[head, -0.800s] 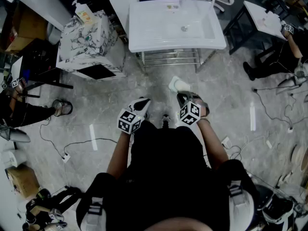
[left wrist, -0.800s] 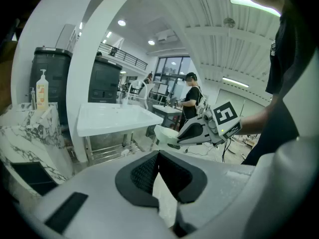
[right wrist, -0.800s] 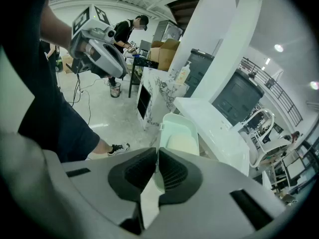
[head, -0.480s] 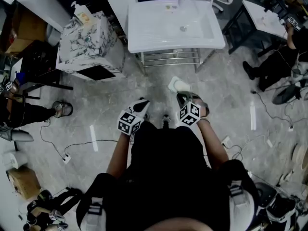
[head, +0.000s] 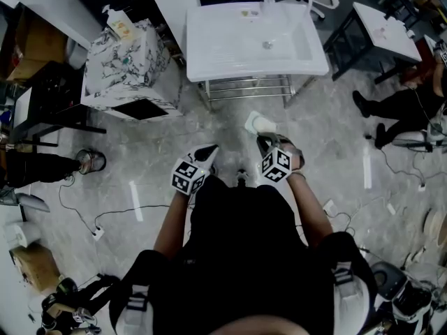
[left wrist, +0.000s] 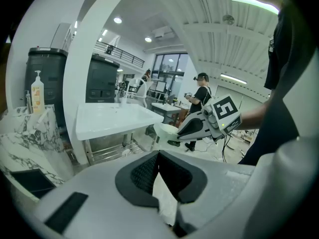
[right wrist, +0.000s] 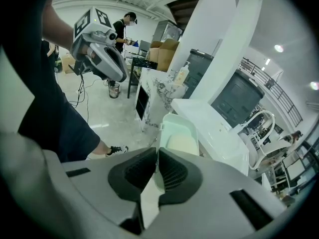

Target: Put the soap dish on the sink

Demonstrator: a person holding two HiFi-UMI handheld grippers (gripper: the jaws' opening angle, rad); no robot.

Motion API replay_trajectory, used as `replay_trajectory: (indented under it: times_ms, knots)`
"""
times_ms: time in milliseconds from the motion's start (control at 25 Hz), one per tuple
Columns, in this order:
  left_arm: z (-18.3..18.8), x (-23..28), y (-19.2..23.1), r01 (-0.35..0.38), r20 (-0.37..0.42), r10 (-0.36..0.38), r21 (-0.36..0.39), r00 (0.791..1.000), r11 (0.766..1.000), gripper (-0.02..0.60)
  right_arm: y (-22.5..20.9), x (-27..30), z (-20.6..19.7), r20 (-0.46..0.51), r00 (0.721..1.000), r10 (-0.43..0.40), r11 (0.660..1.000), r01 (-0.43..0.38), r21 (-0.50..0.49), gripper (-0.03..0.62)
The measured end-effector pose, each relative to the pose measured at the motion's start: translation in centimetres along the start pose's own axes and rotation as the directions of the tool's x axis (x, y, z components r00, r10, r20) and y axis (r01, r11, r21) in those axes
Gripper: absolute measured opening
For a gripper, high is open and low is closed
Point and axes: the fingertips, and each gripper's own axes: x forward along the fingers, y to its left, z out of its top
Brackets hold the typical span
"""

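Observation:
A pale green soap dish (head: 255, 123) with a cream soap bar in it is held out in front of me, with my right gripper (head: 265, 139) shut on its near rim. The right gripper view shows the soap dish (right wrist: 180, 138) just past the closed jaws. My left gripper (head: 208, 151) is shut with nothing in it, level with the right one; its own view shows the soap dish (left wrist: 167, 130) off to the right. The white sink (head: 255, 39) stands ahead on a metal frame, well beyond both grippers.
A marble-patterned cabinet (head: 126, 65) with a soap bottle (head: 120, 21) stands left of the sink. A white table (head: 387, 25) is at the far right, with a seated person (head: 408, 107) near it. Cables (head: 105, 208) trail over the grey floor.
Both grippers and the soap dish stay where they were. The person at the right has shifted, and the view has barely moved.

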Motion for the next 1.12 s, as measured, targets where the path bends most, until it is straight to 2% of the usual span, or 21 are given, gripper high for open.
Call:
replay_trajectory:
  times_ms: [480,1120]
  knots:
    - [2.4,1.8,3.7,0.054,-0.016,-0.054,0.011,0.998,0.998,0.000,-3.2,2.1,1.8,-0.015,1.000,-0.021,0.999,0.021,0.035,0.011]
    - [6.4,2.4,12.1,0.092,-0.021,-0.091,0.048,0.996,0.995,0.000,-7.8,6.8,7.1,-0.029,0.998,-0.053,0.995,0.055,0.082,0.011]
